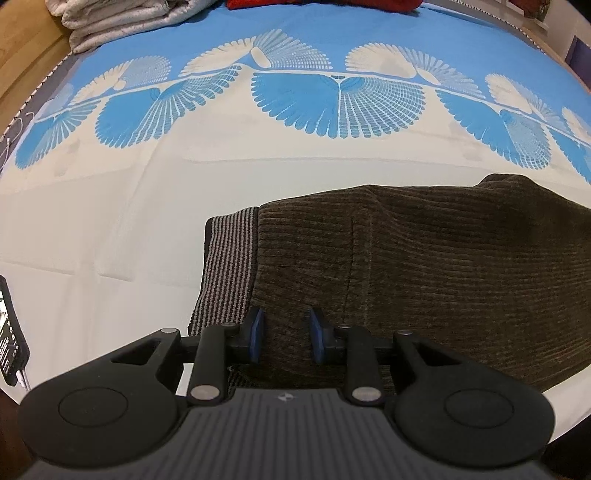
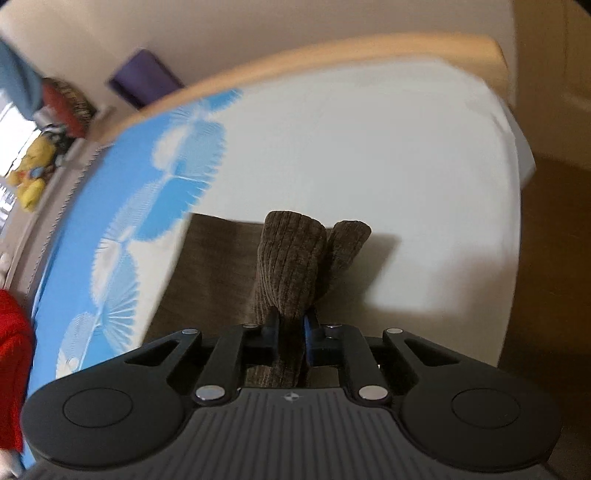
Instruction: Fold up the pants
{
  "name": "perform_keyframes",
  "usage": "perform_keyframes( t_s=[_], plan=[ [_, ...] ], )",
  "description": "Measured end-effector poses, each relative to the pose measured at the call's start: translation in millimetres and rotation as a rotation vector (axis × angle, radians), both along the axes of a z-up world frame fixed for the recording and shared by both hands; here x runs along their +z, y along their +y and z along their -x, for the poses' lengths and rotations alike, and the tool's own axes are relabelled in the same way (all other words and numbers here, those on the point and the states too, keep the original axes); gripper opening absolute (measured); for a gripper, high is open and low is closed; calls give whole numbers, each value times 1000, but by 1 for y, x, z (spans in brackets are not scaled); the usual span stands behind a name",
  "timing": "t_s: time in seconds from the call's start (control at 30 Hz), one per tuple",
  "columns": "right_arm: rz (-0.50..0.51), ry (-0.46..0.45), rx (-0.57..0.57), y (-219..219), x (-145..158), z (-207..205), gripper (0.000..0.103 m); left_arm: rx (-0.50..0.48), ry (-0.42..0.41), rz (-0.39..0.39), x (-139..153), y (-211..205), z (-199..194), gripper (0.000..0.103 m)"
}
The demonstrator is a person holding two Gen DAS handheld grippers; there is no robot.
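Note:
The pants (image 1: 424, 266) are dark brown corduroy with a grey striped waistband (image 1: 229, 266). They lie on the white and blue bedsheet (image 1: 110, 221). My left gripper (image 1: 286, 338) hovers over the pants beside the waistband, jaws apart with fabric lying between them. My right gripper (image 2: 291, 332) is shut on a bunched fold of the pants (image 2: 291, 258) and holds it lifted above the flat part of the pants (image 2: 210, 266).
A phone (image 1: 9, 328) lies at the left edge of the bed. Folded grey blankets (image 1: 122, 22) and a red cloth (image 1: 321, 3) lie at the far side. A wooden bed frame (image 2: 295, 51), a yellow toy (image 2: 31, 173) and a red garment (image 2: 13, 369) surround the bed.

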State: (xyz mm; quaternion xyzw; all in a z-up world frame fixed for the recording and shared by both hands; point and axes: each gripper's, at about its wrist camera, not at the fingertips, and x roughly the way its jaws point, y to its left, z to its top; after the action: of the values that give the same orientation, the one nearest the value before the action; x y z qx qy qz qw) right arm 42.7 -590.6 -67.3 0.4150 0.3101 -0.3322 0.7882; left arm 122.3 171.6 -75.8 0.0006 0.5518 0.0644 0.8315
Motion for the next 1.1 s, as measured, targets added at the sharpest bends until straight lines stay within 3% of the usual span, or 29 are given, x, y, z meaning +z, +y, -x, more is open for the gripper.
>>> perform_keyframes(
  t_s=[0.17,0.27,0.4,0.5,0.57,0.67,0.73,0.83,0.87,0.9,0.97,1.1],
  plan=[
    [167,-45,112,35,42,-13,11,-7,-8,6,2,-1,2,30],
    [345,-76,253,73,76,-22,10,-10,-11,4,3,-1,2,30],
    [663,-147,533,163,113,-28,10,-10,-16,7,4,-1,1,30],
    [828,-230,771,244,121,-18,10,-16,-13,4,4,-2,1,30],
    [899,-266,959,302,112,-6,10,-19,-13,1,4,-3,1,30],
    [918,-247,1259,380,78,12,10,-16,-11,5,4,-2,1,30],
    [896,-147,1501,424,39,22,11,-15,-9,8,3,-1,1,30],
    [916,20,1770,465,-16,43,13,-14,-2,8,2,2,3,30],
    [937,65,1831,472,-30,50,24,-14,-1,7,2,2,3,30],
    [1003,45,1842,476,-35,59,36,-16,0,7,2,3,3,30],
    [1037,28,1873,481,-32,67,38,-20,-1,4,1,5,4,30],
    [938,-60,1895,466,-12,70,40,-1,-4,11,2,9,3,31]
  ],
)
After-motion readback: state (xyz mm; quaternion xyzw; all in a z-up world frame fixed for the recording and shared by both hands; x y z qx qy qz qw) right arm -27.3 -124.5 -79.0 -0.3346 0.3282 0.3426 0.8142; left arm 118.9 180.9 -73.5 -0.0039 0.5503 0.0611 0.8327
